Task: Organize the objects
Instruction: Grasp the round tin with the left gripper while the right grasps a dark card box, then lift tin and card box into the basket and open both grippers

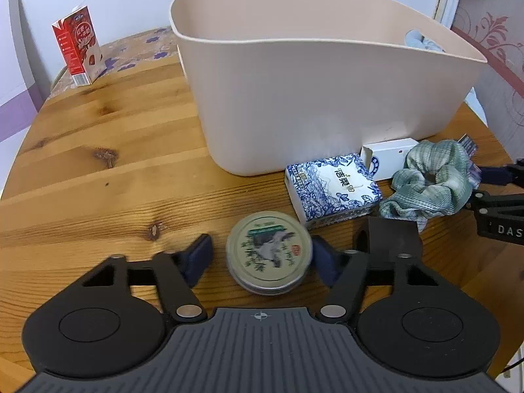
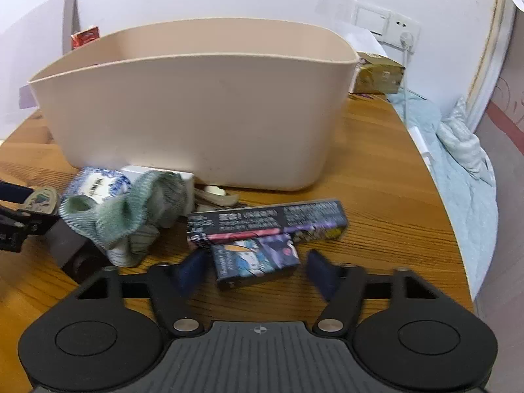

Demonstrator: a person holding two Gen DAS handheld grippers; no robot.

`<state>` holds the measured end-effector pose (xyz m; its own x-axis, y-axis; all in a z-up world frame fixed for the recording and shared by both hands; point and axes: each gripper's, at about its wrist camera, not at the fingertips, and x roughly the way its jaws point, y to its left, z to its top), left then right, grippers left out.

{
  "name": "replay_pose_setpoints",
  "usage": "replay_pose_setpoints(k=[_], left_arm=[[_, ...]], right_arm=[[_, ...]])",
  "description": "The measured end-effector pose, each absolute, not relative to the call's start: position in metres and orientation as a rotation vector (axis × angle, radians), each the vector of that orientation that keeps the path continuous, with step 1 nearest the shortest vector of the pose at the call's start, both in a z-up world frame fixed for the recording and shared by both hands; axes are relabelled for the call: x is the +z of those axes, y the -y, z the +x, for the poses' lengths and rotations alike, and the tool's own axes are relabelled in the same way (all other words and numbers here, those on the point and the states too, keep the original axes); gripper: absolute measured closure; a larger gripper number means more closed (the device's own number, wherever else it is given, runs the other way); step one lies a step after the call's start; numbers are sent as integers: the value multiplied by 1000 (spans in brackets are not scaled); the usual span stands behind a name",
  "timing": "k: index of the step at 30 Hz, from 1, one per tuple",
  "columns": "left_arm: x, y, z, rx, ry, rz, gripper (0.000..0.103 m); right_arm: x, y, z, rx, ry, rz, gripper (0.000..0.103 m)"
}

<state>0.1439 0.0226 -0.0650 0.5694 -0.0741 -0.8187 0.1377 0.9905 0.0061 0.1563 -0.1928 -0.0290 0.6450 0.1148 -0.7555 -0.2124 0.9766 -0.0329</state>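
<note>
A large beige tub [image 1: 314,98] stands on the wooden table [image 1: 98,163]; it also shows in the right wrist view [image 2: 196,114]. My left gripper [image 1: 262,257] is open, its fingers on either side of a round tin [image 1: 269,252] lying flat. Near it lie a blue-and-white packet [image 1: 334,188], a white box [image 1: 389,157], a dark block [image 1: 391,234] and a green scrunchie [image 1: 429,181]. My right gripper [image 2: 253,270] is open around a small dark illustrated box [image 2: 255,260]. A long dark box [image 2: 267,224] lies just beyond it.
A red carton [image 1: 78,49] stands upright at the table's far left. The right gripper's arm [image 1: 501,209] reaches in at the left view's right edge. A brown box [image 2: 376,75] sits behind the tub. Light blue bedding [image 2: 458,150] lies past the table's right edge.
</note>
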Motion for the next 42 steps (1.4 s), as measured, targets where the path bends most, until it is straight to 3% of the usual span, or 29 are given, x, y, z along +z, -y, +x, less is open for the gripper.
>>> replay_pose_setpoints(k=[3,14,28,42], left_arm=[[-63,-24,142,-152,-963,58,48],[-51,-29,118,-169,-939,35,48],[13,-23,93,-197,-767,43,48],[65,-23,149,-201,-661,34,48]], right_arm=[[-28,188,154,193,-846,-142,53],[-15,186,124,196,-820,-147,53],[48,194,90,184,-654,-129,53],[108,198,145,154,-508,-116,53]])
